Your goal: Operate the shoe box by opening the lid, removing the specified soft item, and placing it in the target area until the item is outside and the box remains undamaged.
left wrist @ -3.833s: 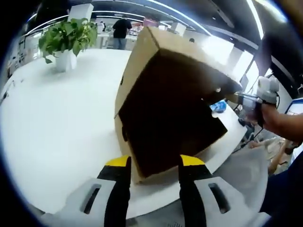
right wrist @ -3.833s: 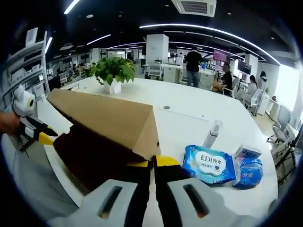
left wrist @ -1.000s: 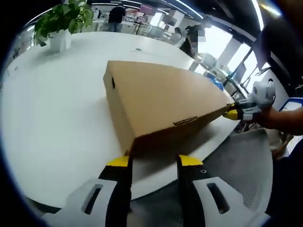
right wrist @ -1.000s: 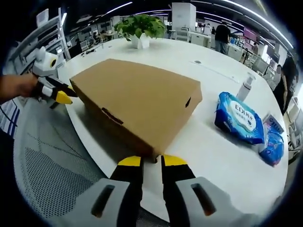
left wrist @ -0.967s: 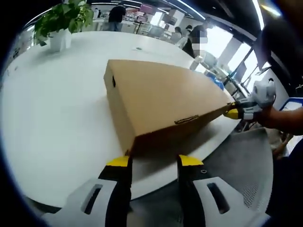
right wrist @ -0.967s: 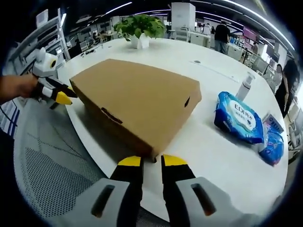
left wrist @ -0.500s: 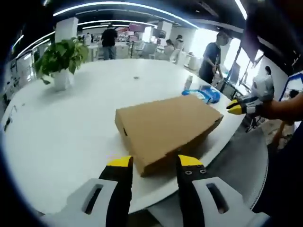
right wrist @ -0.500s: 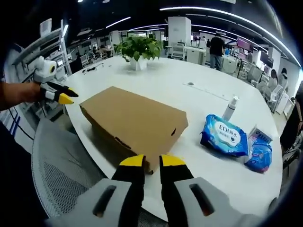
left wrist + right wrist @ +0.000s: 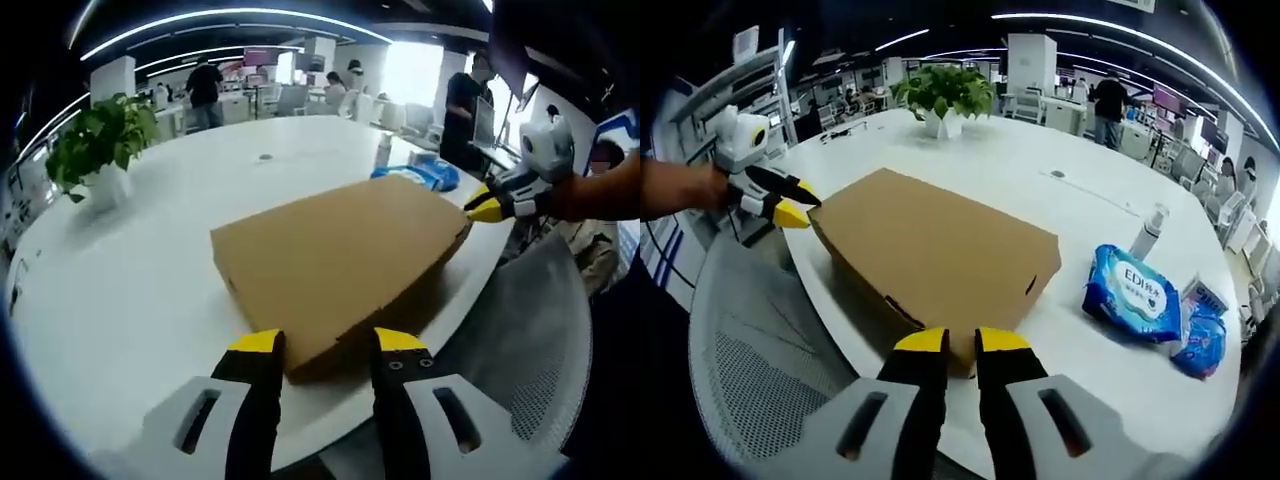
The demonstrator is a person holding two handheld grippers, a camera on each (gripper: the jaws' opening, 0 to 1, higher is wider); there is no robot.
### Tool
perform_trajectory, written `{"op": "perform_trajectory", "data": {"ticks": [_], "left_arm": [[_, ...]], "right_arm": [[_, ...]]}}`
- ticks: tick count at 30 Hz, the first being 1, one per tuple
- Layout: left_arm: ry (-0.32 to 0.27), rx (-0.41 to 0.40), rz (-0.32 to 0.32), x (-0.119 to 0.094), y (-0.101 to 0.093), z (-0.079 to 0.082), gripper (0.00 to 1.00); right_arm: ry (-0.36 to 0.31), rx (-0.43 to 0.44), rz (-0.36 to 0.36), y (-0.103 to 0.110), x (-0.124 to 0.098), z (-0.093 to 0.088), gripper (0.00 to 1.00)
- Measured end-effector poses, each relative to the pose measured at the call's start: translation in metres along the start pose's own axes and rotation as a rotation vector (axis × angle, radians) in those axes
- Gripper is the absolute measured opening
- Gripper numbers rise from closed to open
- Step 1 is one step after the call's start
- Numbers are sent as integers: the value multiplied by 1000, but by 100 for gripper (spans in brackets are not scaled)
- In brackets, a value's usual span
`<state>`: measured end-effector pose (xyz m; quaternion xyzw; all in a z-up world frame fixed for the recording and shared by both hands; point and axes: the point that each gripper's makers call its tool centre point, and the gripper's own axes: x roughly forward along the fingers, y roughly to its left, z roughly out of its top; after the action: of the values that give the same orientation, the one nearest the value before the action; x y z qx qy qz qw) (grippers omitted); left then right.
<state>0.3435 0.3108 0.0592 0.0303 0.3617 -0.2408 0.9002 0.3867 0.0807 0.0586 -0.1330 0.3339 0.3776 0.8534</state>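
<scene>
Open-plan office, big round white table [image 9: 120,300] with a closed brown cardboard shoe box [image 9: 930,255] lying flat near its edge, lid down. Left gripper [image 9: 320,345], black jaws with yellow tips, is spread apart just short of the box's near corner, nothing between the jaws. Right gripper [image 9: 950,342] has its jaws nearly together with a narrow gap, empty, at the opposite corner. Blue wet-wipes pack [image 9: 1133,290] and clear pump bottle [image 9: 1148,232] sit beyond the box. Potted green plant [image 9: 945,95] at the far side. Grey mesh chair [image 9: 760,370] beside the table.
</scene>
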Motion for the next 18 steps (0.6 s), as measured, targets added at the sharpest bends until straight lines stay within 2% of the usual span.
{"op": "perform_trajectory", "data": {"ticks": [10,11,13,16,17,18], "left_arm": [[-5,-14,-10,2,0,2,34],[1,-16,-15,2,-1,2,35],[15,-17,-17,1,-1,2,36],[3,19,-6,-8,1,6,39],[4,47,1,-10,3,6,39],[11,95,8,-13,6,4,40]], "right_arm": [[-2,17,7,-3,4,2,5],[-2,16,10,-3,3,2,5],[-36,29,16,-5,0,7,15],[-50,-10,21,-6,-9,8,20],[-22,-63,3,-10,-13,2,20],[-19,-64,7,-10,-14,-1,20]]}}
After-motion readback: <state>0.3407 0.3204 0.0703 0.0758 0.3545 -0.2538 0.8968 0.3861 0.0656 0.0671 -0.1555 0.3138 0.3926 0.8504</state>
